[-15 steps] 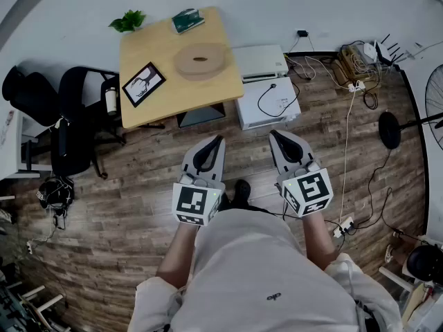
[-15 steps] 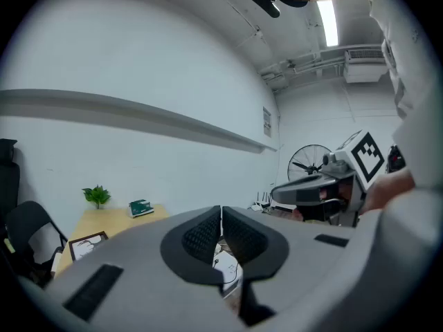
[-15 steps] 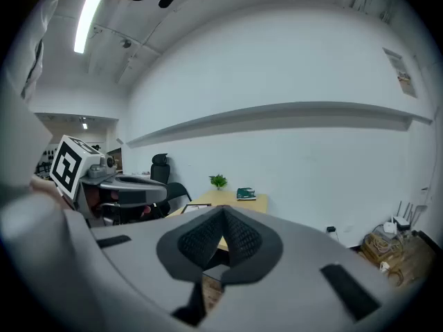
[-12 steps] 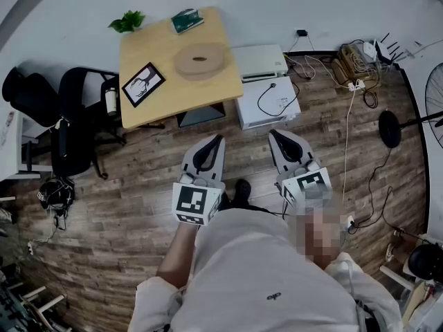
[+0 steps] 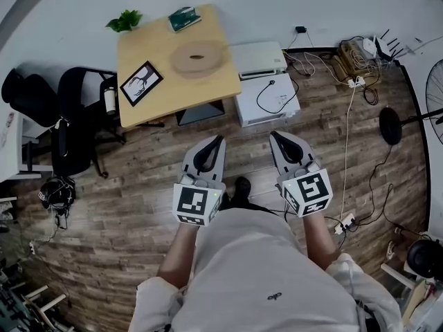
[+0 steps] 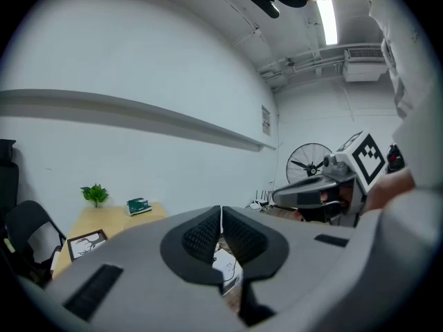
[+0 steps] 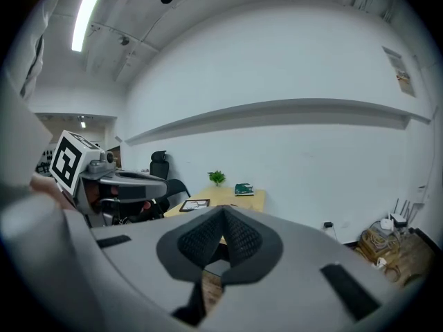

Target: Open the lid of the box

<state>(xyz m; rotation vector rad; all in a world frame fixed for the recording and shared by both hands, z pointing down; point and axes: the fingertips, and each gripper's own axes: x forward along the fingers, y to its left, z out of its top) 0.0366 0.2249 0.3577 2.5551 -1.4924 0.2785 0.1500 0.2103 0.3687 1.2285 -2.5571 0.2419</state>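
**Step in hand:** approach, not yet begun. We hold the left gripper and the right gripper side by side before the body, above the wooden floor and well apart from the tabletop. Both pairs of fingers are clenched tip to tip, with nothing between them.

**Task's thing:** we judge it to be the round wooden box, apparently closed, on the far part of the tabletop.

**Next move:** step up to the tabletop, release the fingers and bring them to the lid's rim.

**Count:**
- Grippers: two.
- On the tabletop: one round box, one picture frame, one plant, one green book.
- On the floor beside it: two white boxes.
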